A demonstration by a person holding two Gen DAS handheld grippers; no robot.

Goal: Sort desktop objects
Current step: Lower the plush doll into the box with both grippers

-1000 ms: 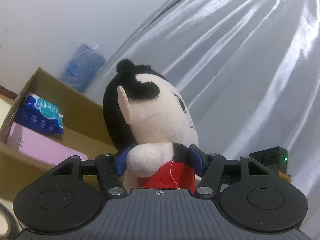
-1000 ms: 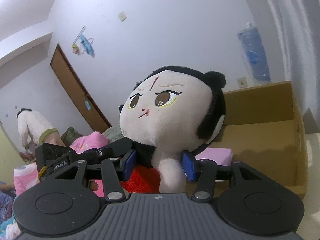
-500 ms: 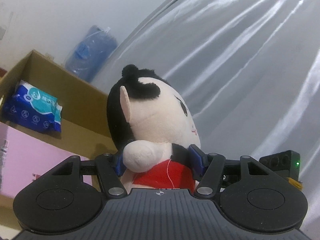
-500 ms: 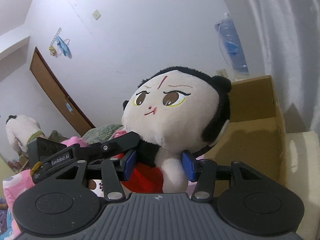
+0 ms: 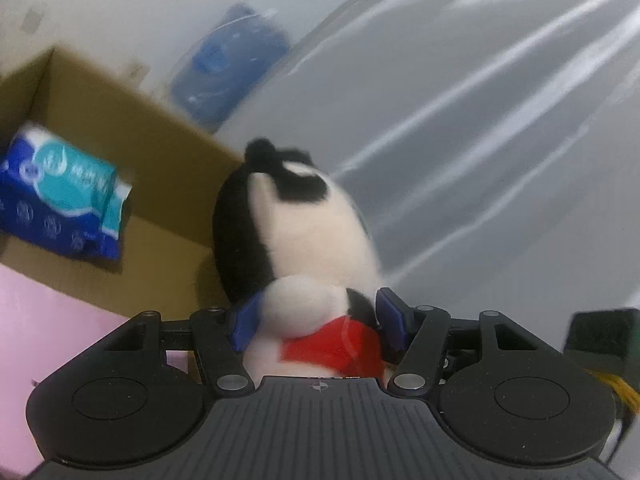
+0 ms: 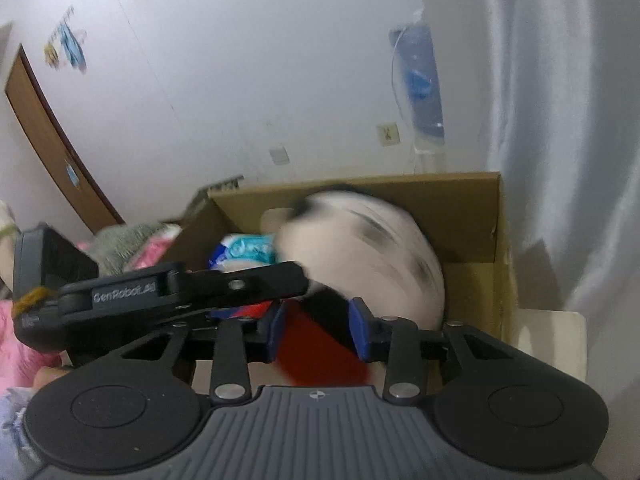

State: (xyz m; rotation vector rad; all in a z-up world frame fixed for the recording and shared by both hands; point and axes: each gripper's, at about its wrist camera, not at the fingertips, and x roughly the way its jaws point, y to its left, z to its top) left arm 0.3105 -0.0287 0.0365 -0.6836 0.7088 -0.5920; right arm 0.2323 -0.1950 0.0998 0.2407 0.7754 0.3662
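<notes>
A plush doll (image 5: 316, 240) with black hair, a cream head and a red body is held from both sides. My left gripper (image 5: 316, 312) is shut on its body below the arm. In the right wrist view the doll (image 6: 368, 240) is blurred and tipped head-first over the open cardboard box (image 6: 496, 240). My right gripper (image 6: 318, 328) has its blue pads on the doll's black and red body, and its jaws are closing. The left gripper's body (image 6: 192, 284) crosses that view from the left. The box (image 5: 120, 120) holds a blue tissue pack (image 5: 60, 200) and a pink box (image 5: 48, 340).
A shiny grey curtain (image 5: 480, 120) hangs right of the box. A blue bag (image 6: 420, 88) hangs on the white wall behind it. A brown door (image 6: 48, 148) and pink bedding (image 6: 16, 340) lie at the left. The right gripper's body (image 5: 600, 336) shows at the lower right.
Both grippers carried the doll toward the box and down. The doll's head tipped away into the box, its face no longer showing. The right pads stand closer together.
</notes>
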